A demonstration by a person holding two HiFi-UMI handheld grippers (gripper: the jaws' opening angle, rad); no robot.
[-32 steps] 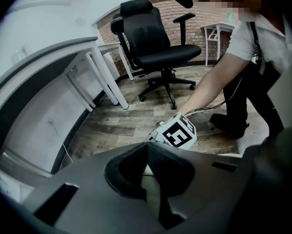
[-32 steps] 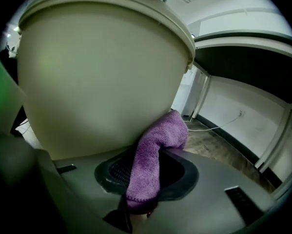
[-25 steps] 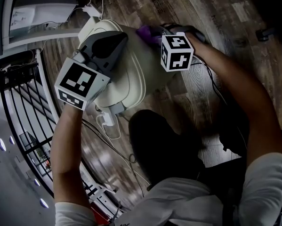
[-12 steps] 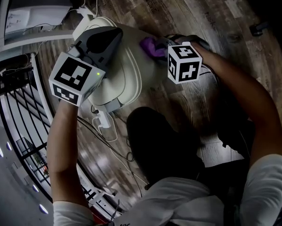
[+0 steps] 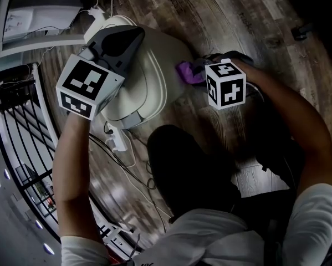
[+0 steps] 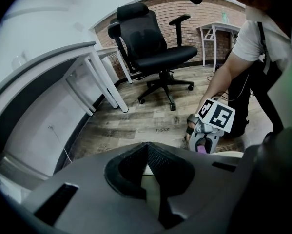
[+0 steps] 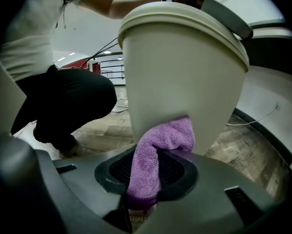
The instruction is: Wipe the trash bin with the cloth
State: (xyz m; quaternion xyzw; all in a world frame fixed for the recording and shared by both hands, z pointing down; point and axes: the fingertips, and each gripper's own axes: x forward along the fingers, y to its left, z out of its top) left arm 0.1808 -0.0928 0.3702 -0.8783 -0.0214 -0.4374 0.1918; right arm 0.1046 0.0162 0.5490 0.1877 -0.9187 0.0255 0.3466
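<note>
Since a sec ago my R gripper (image 5: pixel 202 70) has slid w/ the purple cloth (image 5: pixel 188 71) from the upper side of the trash bin (image 5: pixel 174 51) down toward its base. So one stroke of the side wall looks done; the rest prob. still to go. Its jaws pinch the cloth, whose free end presses on the wall low down. Bin stands on the wood floor (image 5: pixel 238 15), by the white desk (image 5: pixel 32 40). L gripper (image 5: pixel 118 43) hasn't budged: jaws pressed together, nothing between, tips over the lid (image 5: pixel 143 87), aimed steeply down. R forearm comes in from the right, gripper angled down at the bin's foot.
</note>
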